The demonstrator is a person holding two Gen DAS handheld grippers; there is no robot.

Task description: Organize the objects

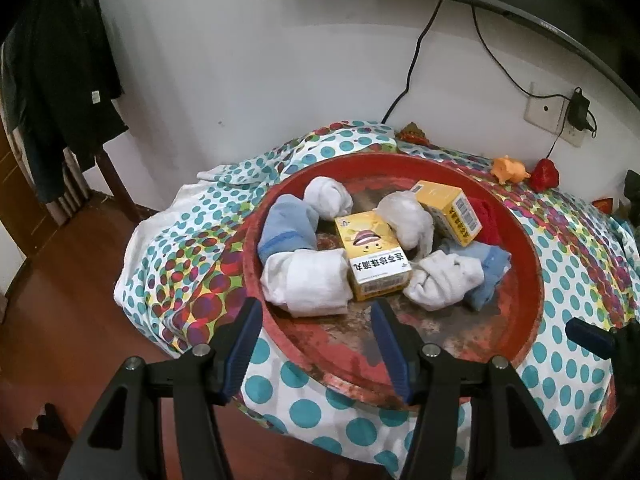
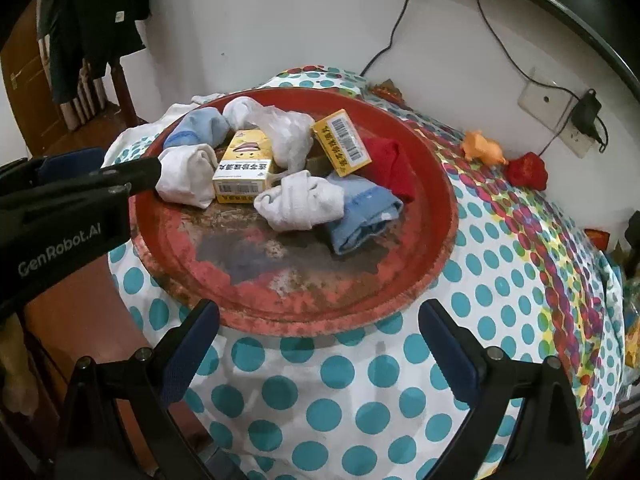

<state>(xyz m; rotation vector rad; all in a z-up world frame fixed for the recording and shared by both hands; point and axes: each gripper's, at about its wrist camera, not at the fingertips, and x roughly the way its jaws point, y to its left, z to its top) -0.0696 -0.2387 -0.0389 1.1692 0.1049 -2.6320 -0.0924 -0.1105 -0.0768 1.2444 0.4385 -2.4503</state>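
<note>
A round red tray [image 1: 400, 376] [image 2: 448, 200] holds a heap of things. One yellow box [image 1: 374, 258] [image 2: 244, 168] lies in the middle and a second yellow box [image 1: 448, 212] [image 2: 344, 142] sits behind it. Around them are rolled white socks [image 1: 308, 284] [image 2: 300, 200], blue socks [image 1: 286, 228] [image 2: 360, 216], a red sock [image 1: 486, 220] [image 2: 390, 168] and a crumpled clear bag [image 1: 404, 220] [image 2: 288, 132]. My left gripper [image 1: 316, 320] hovers open over the tray's near left rim, holding nothing. My right gripper [image 2: 320, 316] stands wide open at the near rim, also holding nothing.
The tray rests on a dotted cloth [image 2: 360, 400] draped over a table against a white wall. An orange toy [image 2: 482, 148] and a red toy [image 2: 528, 170] lie near the wall socket [image 2: 544, 100]. Dark clothes [image 1: 60, 80] hang on a chair at the left.
</note>
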